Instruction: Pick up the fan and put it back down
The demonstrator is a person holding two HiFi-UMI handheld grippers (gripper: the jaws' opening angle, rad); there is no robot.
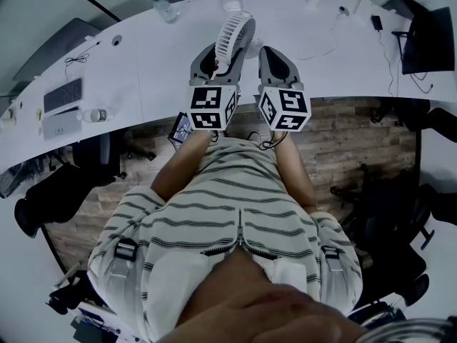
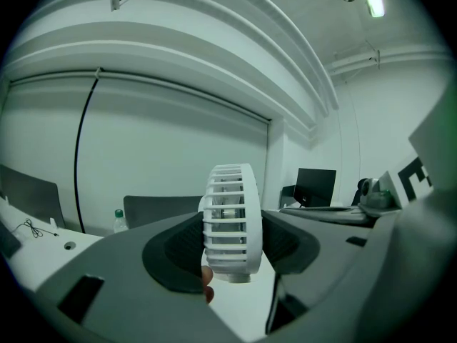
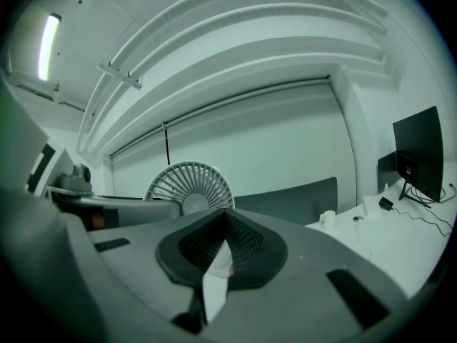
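White slatted fan (image 1: 235,36): I find it over the middle stretch of the desk (image 1: 143,70), roughly midway between the near and far edges. It sits at the tip of the left hand-held gripper (image 1: 220,54).

Left gripper view: the fan (image 2: 232,220) shows edge-on, its round cage upright between the two dark ribbed pads. One pad bears on each flat face of the cage. The jaws stand wide because of the cage's thickness, and I record this as a grip on the fan. A short stub shows below the cage. I cannot confirm from any view whether the fan's foot touches the desk or is clear of it.

The right hand-held gripper (image 1: 275,54) lies just beside the left one, on the side toward the desk's right end, pointing the same way. In its own view the jaws are drawn together at the tips, with only a thin sliver of light lower down. I see nothing clamped between them. From there the fan (image 3: 191,188) shows face-on, its radial grille beyond and to the left of the jaws, apart from them.

Also noted: a bottle (image 1: 163,7) near the far edge, a keyboard (image 1: 63,95) toward the left end, and a monitor (image 1: 428,38) at the right end.
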